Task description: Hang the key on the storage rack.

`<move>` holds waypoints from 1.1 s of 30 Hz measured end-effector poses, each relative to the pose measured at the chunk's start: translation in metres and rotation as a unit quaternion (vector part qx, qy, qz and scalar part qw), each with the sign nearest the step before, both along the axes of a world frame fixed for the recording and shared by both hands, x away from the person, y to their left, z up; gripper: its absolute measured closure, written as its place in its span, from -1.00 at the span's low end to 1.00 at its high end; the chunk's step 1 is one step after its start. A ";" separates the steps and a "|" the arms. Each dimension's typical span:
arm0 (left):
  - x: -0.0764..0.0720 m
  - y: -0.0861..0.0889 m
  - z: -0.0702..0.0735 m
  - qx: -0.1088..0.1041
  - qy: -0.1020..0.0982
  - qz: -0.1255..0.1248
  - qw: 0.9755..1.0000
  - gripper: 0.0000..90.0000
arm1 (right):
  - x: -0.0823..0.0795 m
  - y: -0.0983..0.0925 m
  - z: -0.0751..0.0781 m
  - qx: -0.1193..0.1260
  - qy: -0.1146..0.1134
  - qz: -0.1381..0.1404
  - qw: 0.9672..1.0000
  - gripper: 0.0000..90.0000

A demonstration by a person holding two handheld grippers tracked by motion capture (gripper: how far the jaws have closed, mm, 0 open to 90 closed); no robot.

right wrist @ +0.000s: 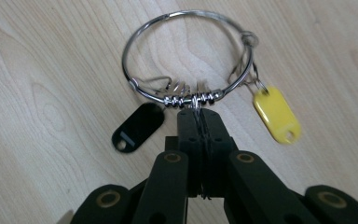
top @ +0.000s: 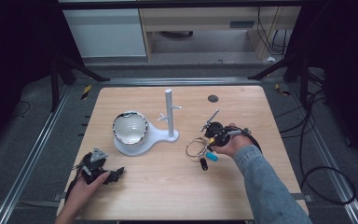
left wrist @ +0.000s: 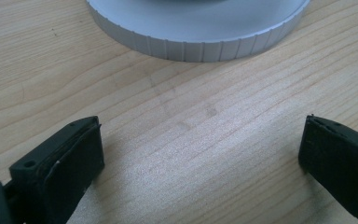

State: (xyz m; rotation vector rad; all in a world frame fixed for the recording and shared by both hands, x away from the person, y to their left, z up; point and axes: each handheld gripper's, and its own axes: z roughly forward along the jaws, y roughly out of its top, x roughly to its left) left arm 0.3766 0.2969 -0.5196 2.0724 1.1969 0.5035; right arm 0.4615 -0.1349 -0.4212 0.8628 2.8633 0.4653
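A metal key ring [right wrist: 186,51] with several tags lies by the wooden table [top: 168,186], and my right gripper [right wrist: 198,112] is shut on its near edge, at the wire coils. A black tag [right wrist: 137,127] hangs to one side of the jaws and a yellow tag [right wrist: 277,114] to the other. In the high view the key ring [top: 195,147] sits right of centre, with the right gripper [top: 208,147] at its right edge and a black tag [top: 204,164] and blue tag [top: 212,157] just below. My left gripper [top: 112,175] rests open near the front left.
A white stand [top: 168,114] with an upright post and short pegs rises mid-table. Its base carries a shiny-rimmed white bowl [top: 130,128]. The ribbed rim of that base [left wrist: 196,46] lies just ahead of the open left gripper [left wrist: 200,140]. A dark round disc [top: 213,98] sits at the back right.
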 end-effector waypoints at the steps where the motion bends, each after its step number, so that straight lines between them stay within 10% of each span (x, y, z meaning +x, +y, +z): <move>1: 0.000 0.000 0.000 0.000 0.000 0.000 1.000 -1.00 | 0.000 0.000 0.000 0.000 0.000 0.000 1.000 0.97; 17: 0.000 0.000 0.000 0.000 0.000 0.000 1.000 -1.00 | -0.003 -0.008 -0.024 -0.014 0.008 -0.007 1.000 0.97; 33: 0.000 0.000 0.000 0.001 0.001 0.000 1.000 -1.00 | 0.000 0.000 0.025 0.012 0.001 0.005 1.000 0.97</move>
